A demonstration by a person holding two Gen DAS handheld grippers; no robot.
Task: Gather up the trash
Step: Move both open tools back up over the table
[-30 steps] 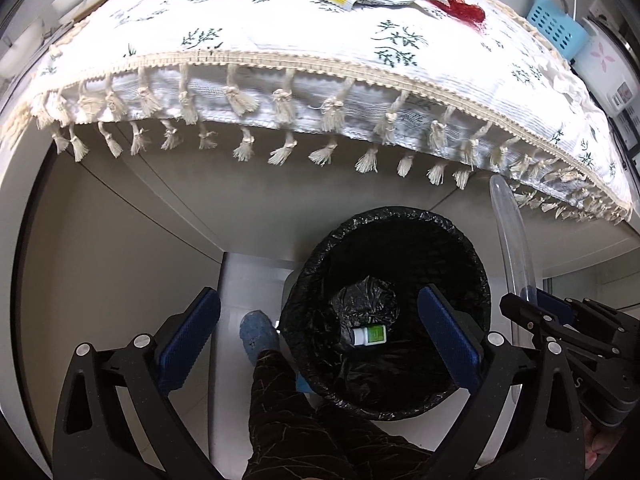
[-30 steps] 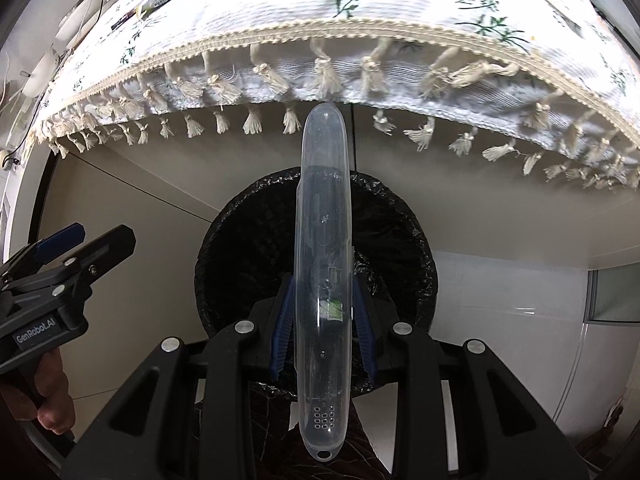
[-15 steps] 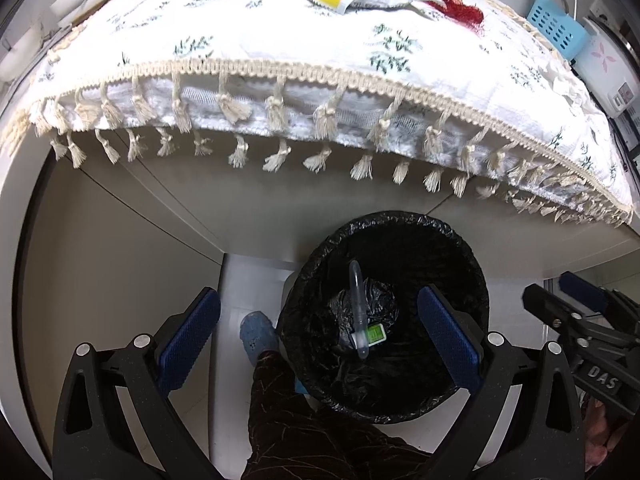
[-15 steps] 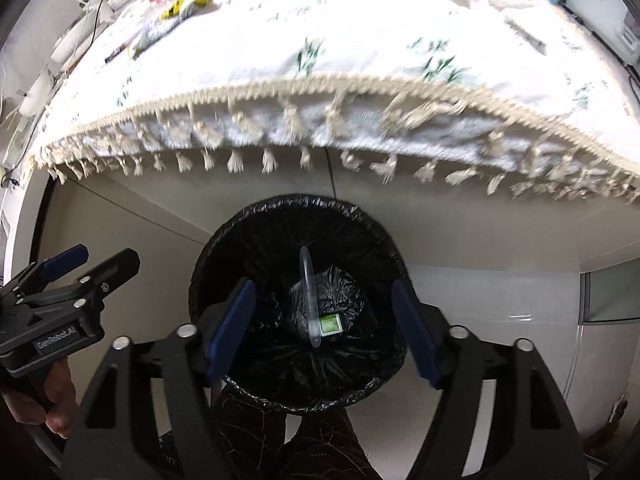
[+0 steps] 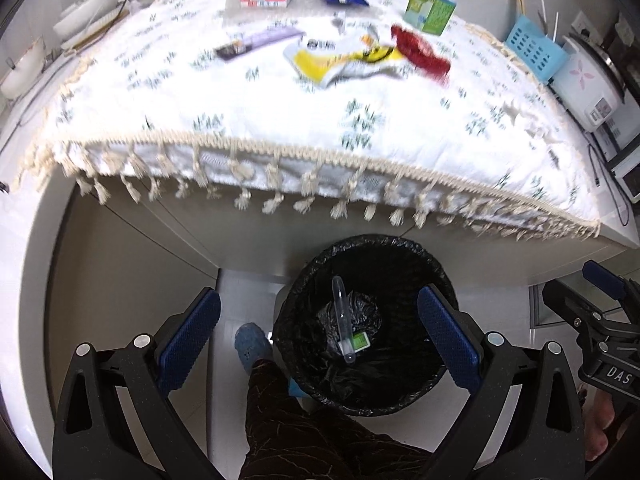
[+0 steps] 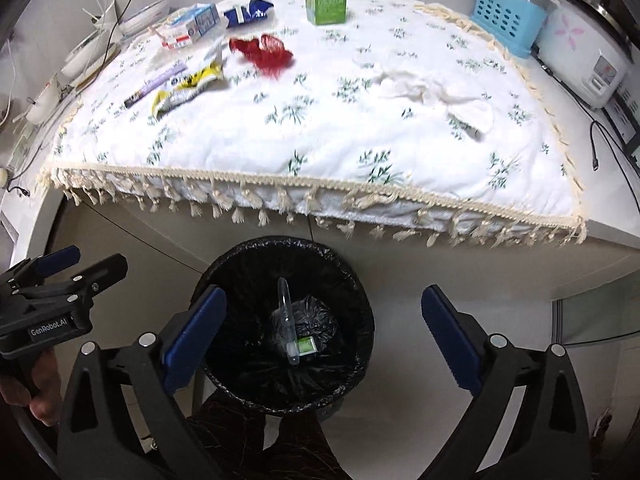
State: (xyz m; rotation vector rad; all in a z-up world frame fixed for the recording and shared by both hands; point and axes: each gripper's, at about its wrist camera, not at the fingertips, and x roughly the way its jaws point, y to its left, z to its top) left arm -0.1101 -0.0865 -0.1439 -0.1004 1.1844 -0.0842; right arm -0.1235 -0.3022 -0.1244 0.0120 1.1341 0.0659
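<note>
A black-lined bin [image 5: 372, 240] [image 6: 280, 242] stands on the floor under the table edge. Inside it lie a clear plastic tube [image 5: 342, 320] [image 6: 286, 312] and a small green-white box [image 5: 360, 340]. My left gripper [image 5: 316, 300] hangs open above the bin, holding nothing. My right gripper [image 6: 323, 296] is above the bin too; its jaws are opening with nothing between them. On the tablecloth lie a yellow wrapper [image 5: 344, 62] [image 6: 188, 84], red netting [image 5: 420, 50] [image 6: 262, 54], a purple strip [image 6: 156, 82], a blue wrapper [image 6: 248, 10], a green carton [image 6: 326, 0] and white tissues [image 6: 432, 92].
A blue basket [image 6: 506, 24] and a rice cooker [image 6: 584, 64] stand at the table's far right. Bowls [image 5: 88, 20] sit at the far left. The person's leg [image 5: 280, 420] and shoe [image 5: 250, 344] are beside the bin. The fringed cloth edge [image 6: 320, 188] overhangs it.
The right gripper opened and the clear tube fell into the bin. Both grippers have risen, so the table top now shows.
</note>
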